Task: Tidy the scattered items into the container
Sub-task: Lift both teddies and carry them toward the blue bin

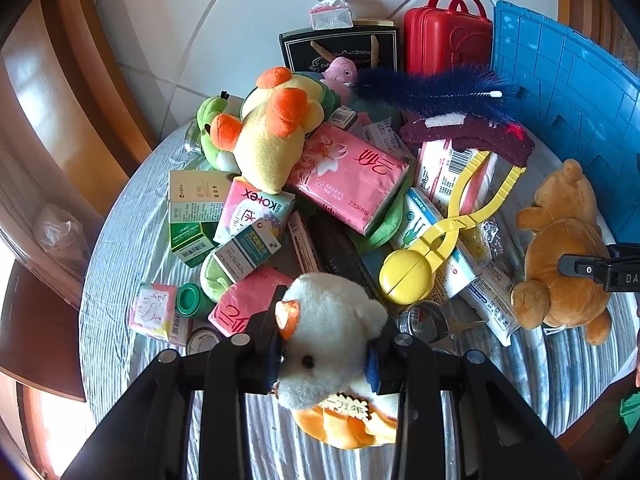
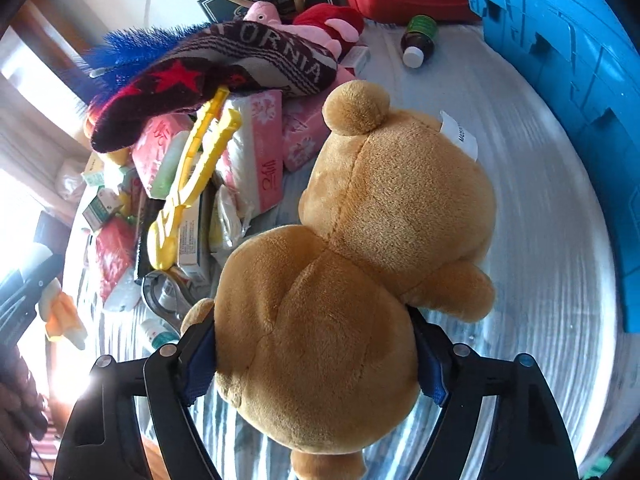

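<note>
The left gripper [image 1: 326,364] is clamped tight on the white plush bear [image 1: 332,340], one pad on each side of its head, the bear's orange clothing hanging below the fingers over the striped cloth of the table [image 1: 120,248] near its front edge. Over on the right, the right gripper [image 2: 316,356] has its blue pads pressed into both flanks of the brown teddy bear [image 2: 360,248], jaws standing wide around that fat body; the bear's head points away from the fingers, towards the far right of the table, with a white tag on it. Just beyond the white bear, the pile: a yellow plastic clamp tool [image 1: 436,240], a pink tissue pack [image 1: 352,176], a yellow-and-orange plush [image 1: 272,136], small boxes and packets all touching or overlapping. Further back, a dark knitted hat [image 2: 224,80] lies over a blue bristle brush [image 1: 432,92]. At the table's far right edge stands the blue container [image 1: 568,120], well apart from the left gripper, nearer the brown bear. A red case [image 1: 444,36] sits beside it at the far edge.
</note>
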### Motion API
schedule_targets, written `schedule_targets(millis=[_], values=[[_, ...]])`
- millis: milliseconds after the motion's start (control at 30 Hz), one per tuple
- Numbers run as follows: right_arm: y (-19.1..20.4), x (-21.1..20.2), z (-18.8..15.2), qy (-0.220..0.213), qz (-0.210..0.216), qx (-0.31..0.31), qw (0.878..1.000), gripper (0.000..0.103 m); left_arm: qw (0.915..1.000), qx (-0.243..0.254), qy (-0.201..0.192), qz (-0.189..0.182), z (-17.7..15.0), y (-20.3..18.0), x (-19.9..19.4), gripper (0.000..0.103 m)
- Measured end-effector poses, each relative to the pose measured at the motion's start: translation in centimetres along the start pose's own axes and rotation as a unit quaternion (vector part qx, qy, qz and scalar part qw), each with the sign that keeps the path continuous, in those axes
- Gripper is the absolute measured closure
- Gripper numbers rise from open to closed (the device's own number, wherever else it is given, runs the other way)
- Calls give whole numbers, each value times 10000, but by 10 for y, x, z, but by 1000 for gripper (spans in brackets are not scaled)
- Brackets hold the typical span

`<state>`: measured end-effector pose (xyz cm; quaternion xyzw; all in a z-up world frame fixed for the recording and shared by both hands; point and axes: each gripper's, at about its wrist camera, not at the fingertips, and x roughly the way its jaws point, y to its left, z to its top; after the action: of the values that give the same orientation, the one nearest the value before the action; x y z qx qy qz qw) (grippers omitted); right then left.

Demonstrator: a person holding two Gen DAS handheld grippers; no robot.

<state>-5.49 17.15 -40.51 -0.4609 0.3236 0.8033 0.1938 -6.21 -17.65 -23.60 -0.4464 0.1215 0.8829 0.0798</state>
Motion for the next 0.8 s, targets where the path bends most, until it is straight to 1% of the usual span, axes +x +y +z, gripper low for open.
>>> schedule_targets(millis=[133,267,800], values=[[1,-21,3,-144,25,-68,9999,23,10000,4,-86,1,9,-5,-10,72],[1,-46,12,-328,44,-157,9993,23,9997,24,-248,-19,19,-10,-25,72],[-5,-151,28,-1079,160,-428,9931,22,9962,78,-864,-67,62,-44,-90,72]])
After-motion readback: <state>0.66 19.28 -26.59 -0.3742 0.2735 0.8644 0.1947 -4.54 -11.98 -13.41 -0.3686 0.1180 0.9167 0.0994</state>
